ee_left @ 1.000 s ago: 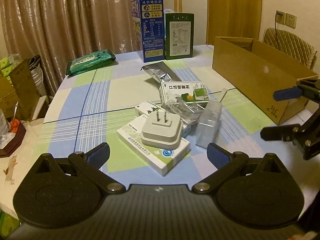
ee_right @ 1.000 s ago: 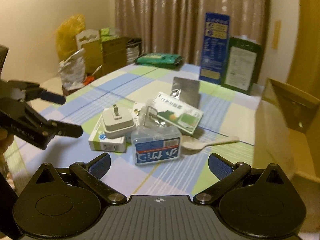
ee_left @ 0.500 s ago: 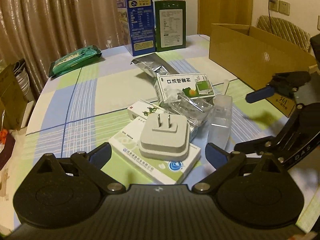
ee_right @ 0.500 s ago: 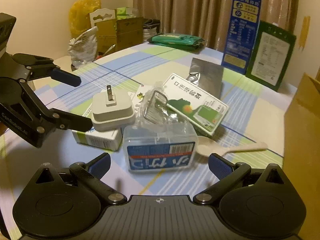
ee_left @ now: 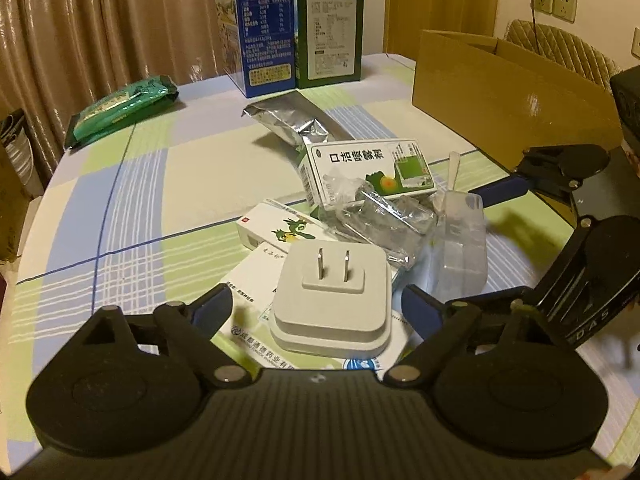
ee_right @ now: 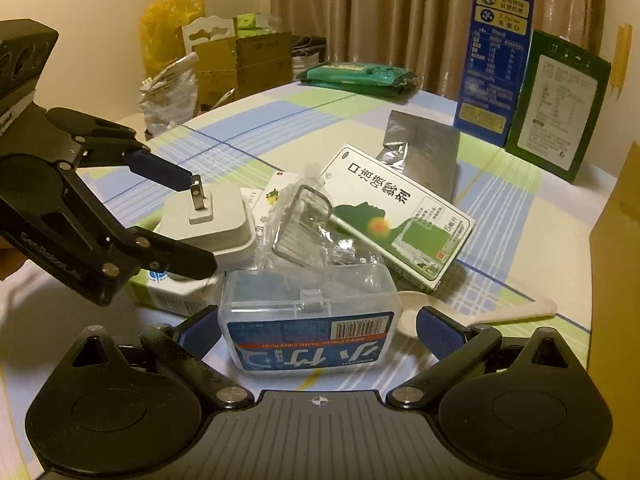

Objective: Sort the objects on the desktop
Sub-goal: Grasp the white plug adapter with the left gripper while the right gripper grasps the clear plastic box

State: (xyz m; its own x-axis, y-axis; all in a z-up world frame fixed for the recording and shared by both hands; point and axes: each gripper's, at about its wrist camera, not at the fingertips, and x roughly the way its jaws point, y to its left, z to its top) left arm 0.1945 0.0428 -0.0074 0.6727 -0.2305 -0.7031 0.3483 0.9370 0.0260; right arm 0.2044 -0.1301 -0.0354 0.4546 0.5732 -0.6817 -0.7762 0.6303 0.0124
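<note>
Straddling the white plug adapter (ee_left: 331,302), the left gripper (ee_left: 316,310) has just been narrowing its jaws (pads not yet touching it), while the right gripper (ee_right: 318,330) stands spread around the clear floss box (ee_right: 310,318), likely so that each lifts off the heap's top item first.

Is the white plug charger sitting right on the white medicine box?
Touching. In the left wrist view, the white plug charger rests flat on the white medicine box.

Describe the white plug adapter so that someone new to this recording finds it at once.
Start at the open cardboard box along the table's edge, then go to the pile of small packages beside it. The plug adapter lies on top of a white medicine box, the only rounded white block with two metal prongs pointing up.
</note>
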